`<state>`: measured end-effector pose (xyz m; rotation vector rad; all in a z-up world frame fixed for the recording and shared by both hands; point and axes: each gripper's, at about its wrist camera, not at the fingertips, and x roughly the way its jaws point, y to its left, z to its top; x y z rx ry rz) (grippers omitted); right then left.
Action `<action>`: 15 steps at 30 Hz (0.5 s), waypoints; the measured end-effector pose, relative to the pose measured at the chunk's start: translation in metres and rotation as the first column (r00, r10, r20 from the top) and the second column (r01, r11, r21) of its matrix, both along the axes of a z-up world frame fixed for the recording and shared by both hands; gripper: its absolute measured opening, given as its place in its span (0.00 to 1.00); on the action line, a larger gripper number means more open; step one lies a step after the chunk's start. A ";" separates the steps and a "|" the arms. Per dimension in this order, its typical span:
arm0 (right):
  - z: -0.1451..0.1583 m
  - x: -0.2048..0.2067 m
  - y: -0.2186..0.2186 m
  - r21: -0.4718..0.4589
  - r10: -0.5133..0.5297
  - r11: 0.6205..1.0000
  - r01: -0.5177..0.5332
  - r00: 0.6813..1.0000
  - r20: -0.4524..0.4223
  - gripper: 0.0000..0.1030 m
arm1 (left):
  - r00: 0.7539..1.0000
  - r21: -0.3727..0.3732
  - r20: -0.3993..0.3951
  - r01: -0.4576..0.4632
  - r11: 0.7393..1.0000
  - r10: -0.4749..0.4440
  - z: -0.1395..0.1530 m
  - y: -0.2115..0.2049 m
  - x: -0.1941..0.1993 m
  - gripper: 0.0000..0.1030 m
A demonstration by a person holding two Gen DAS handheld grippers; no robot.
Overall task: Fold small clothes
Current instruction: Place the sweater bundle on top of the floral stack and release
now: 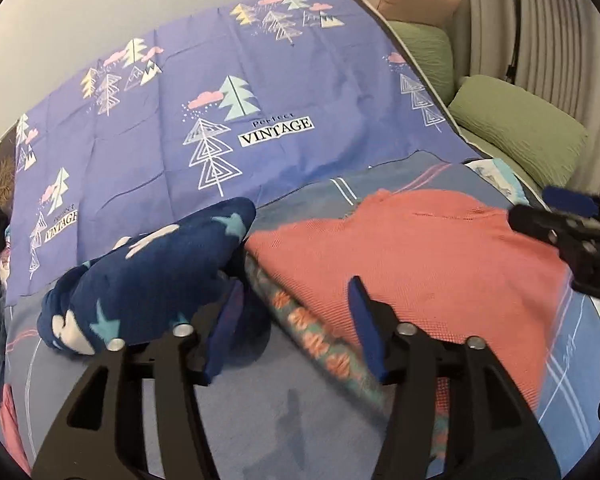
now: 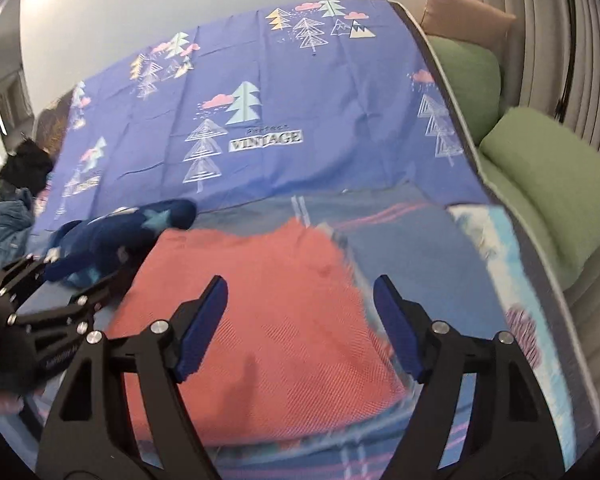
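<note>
A coral-pink knit garment [image 1: 420, 256] lies folded flat on the bed, on top of a patterned piece with orange and teal marks [image 1: 320, 340]. It also shows in the right wrist view [image 2: 268, 304]. A navy fleece garment with white and teal stars [image 1: 148, 280] lies bunched to its left, also seen in the right wrist view [image 2: 120, 236]. My left gripper [image 1: 296, 332] is open and empty over the pink garment's left edge. My right gripper [image 2: 300, 324] is open and empty above the pink garment; it appears at the right edge of the left wrist view [image 1: 572, 232].
A purple sheet with tree prints and "VINTAGE" lettering [image 1: 220, 112] covers the far bed. Green pillows [image 1: 516, 128] and a beige cushion [image 1: 416, 0] lie at the right by a curtain. Dark and blue clothes [image 2: 8, 216] are piled at the left.
</note>
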<state>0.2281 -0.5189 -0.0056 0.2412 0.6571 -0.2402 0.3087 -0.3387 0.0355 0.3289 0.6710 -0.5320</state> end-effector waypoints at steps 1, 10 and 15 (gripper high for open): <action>0.000 -0.014 0.001 0.018 0.003 1.000 -0.003 1.000 0.015 0.74 | 1.000 -0.007 0.001 0.007 1.000 -0.007 0.002 0.004 -0.003 0.57; 0.014 -0.119 0.026 0.044 -0.059 0.997 0.056 0.996 0.065 0.76 | 0.996 -0.142 0.019 0.091 0.986 -0.089 0.031 0.030 -0.082 0.76; 0.019 -0.181 0.041 0.035 -0.125 0.992 0.122 0.987 0.105 0.76 | 0.991 -0.137 0.091 0.108 0.985 -0.096 0.046 0.041 -0.136 0.94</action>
